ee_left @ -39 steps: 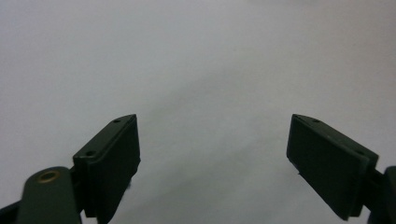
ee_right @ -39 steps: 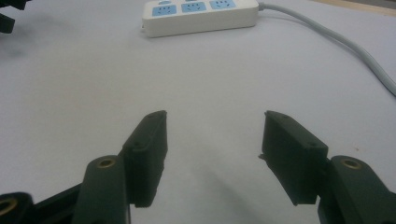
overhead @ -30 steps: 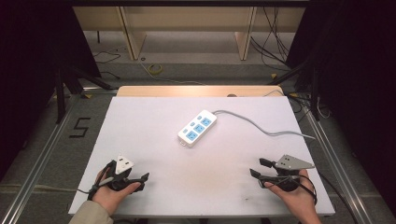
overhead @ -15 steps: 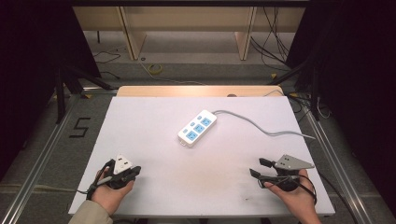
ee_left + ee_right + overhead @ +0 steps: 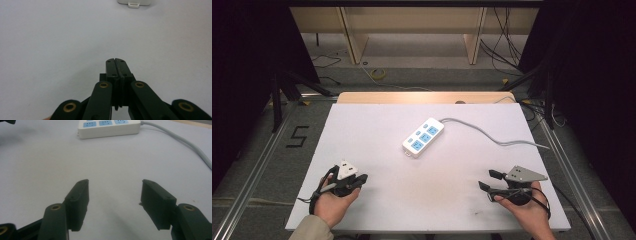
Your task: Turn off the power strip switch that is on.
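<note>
A white power strip with blue sockets lies slantwise in the middle of the white table, its grey cable running off to the right edge. My left gripper rests near the front left of the table in a hand, jaws pressed together with nothing between them. My right gripper sits near the front right, jaws spread wide apart and empty. The strip's end lies far ahead of the left jaws. The strip lies well beyond the right jaws too.
The table ends in a wooden strip at the back. Beyond it stand wooden legs and loose cables on the floor. Metal rails run along both sides. A "5" mark sits on the floor at left.
The left gripper's jaws have closed from open to shut. The right gripper and the power strip have stayed put.
</note>
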The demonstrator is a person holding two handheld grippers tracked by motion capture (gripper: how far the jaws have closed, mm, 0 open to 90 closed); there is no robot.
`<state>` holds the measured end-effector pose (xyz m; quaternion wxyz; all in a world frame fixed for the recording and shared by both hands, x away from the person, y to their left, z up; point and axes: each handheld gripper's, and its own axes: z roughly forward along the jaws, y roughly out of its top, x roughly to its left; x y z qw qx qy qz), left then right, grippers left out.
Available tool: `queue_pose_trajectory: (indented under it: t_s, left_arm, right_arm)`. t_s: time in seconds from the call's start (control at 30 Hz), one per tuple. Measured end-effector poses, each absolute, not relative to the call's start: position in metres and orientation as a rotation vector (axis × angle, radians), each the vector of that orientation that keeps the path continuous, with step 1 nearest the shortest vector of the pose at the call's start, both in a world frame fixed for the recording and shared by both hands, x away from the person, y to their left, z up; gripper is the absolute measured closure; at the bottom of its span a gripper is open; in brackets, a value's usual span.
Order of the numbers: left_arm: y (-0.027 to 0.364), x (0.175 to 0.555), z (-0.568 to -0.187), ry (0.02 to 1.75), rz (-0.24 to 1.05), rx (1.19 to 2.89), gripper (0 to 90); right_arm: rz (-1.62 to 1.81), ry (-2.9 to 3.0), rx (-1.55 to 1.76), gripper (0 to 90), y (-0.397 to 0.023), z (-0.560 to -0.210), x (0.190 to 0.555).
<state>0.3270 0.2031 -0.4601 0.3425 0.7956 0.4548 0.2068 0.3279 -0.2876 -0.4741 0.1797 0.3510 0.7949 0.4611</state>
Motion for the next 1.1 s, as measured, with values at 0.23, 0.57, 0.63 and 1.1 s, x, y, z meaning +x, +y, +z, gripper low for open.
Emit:
queue_pose_trajectory:
  t_s: [0.23,0.57,0.63,1.1]
  left_arm:
    - [0.199,0.332,-0.456,1.196,0.529,2.056,89.7]
    - [0.194,0.340,-0.453,1.212,0.511,2.036,89.8]
    - [0.194,0.343,-0.452,1.212,0.512,2.043,89.8]
    - [0.183,0.357,-0.449,1.203,0.524,2.062,89.8]
  right_arm:
    - [1.302,2.252,0.986,40.1,-0.287,-0.474,0.328]
    - [1.302,2.251,0.984,39.9,-0.285,-0.474,0.327]
    - [1.298,2.253,0.985,39.9,-0.286,-0.474,0.327]
    - [1.299,2.243,0.980,39.8,-0.286,-0.473,0.327]
